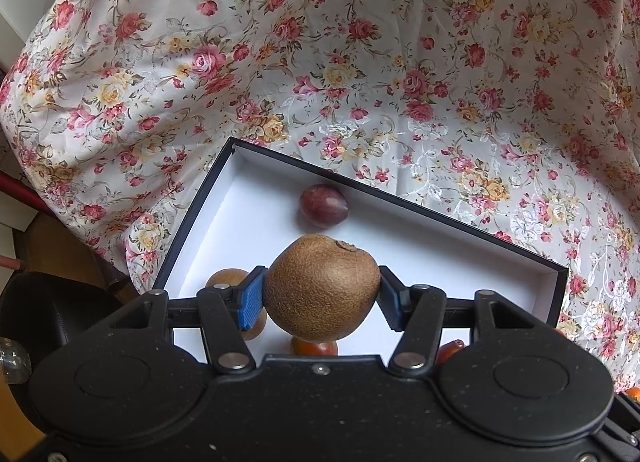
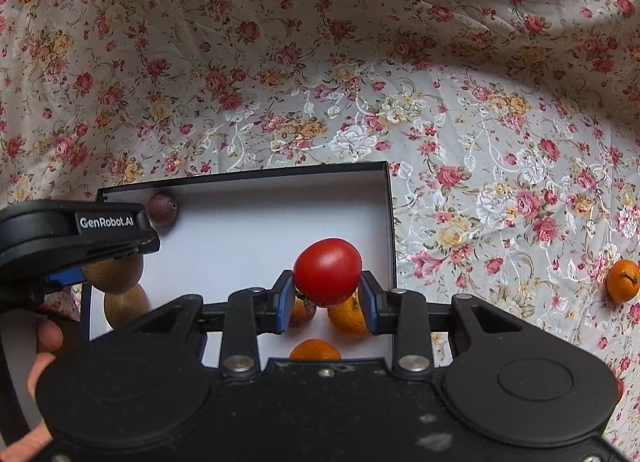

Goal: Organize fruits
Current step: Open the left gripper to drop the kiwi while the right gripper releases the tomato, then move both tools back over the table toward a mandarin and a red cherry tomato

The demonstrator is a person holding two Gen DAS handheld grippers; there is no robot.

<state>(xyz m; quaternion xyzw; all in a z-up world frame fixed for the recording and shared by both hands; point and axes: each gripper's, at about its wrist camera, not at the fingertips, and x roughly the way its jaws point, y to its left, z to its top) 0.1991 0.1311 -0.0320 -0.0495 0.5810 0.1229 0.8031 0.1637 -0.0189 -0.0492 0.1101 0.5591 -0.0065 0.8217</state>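
The black left gripper (image 1: 320, 294) is holding a fuzzy brown kiwi (image 1: 322, 288), its blue-padded jaws pressing on both sides of the fruit, which is hanging above the near end of the shallow black box with a white inside (image 1: 208, 186). The black right gripper (image 2: 326, 294) is clamping a glossy red tomato (image 2: 328, 266) between its jaws, over the right end of the same box (image 2: 390, 222).

Lying in the box, nearest the cameras, are a rounded orange mandarin (image 2: 315, 349), a second mandarin (image 2: 347, 316) just behind it, and a small reddish fruit (image 2: 301, 312) touching neither wall that I can tell. At the left end a second brown kiwi (image 2: 125, 306) is sitting below the held one. Farther back, a dull purple round fruit (image 1: 324, 206) is resting near the far wall.

The held kiwi is showing an even, matte skin with a dry stem scar on top; the tomato is shining smooth.

The middle of the white floor is lying bare between the fruits. Outside the box, a lone mandarin (image 2: 622, 280) is sitting on the rose-patterned cloth (image 2: 280, 62) covering the worktop, well apart to the right.
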